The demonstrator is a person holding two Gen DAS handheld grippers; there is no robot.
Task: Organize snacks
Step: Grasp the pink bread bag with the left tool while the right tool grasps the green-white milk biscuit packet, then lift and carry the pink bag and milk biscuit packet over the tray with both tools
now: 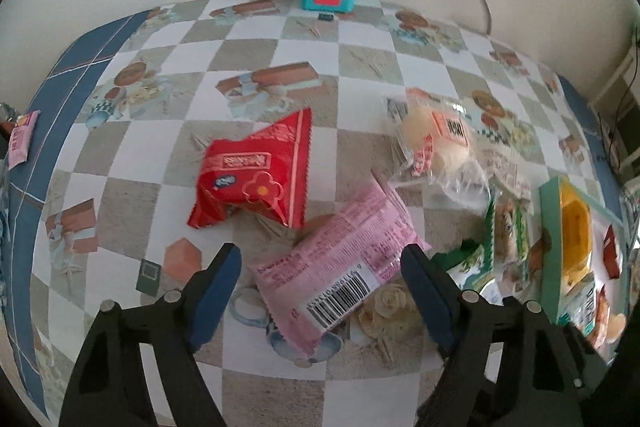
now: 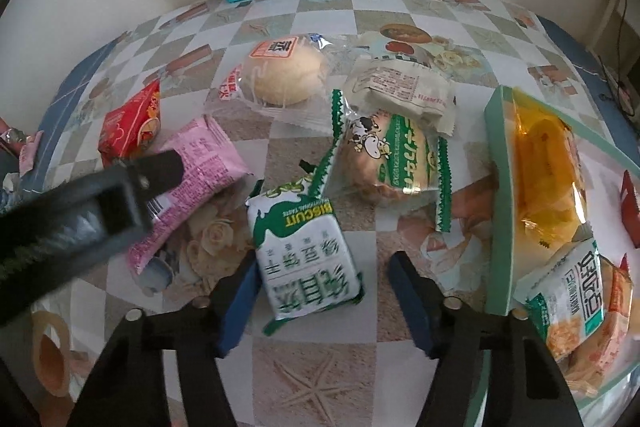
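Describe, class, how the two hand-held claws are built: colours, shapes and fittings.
Each claw, left and right, has two angular black plastic fingers lined with blue pads and fastened with round silver pins. No cables, markings or sleeves are visible.

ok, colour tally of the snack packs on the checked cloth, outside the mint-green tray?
Red foil pack: 1
Pink foil packs, large and small: 2
Clear-wrapped round bun: 1
Cream wrapped pack: 1
Green-and-white biscuit packs: 2
Total: 7
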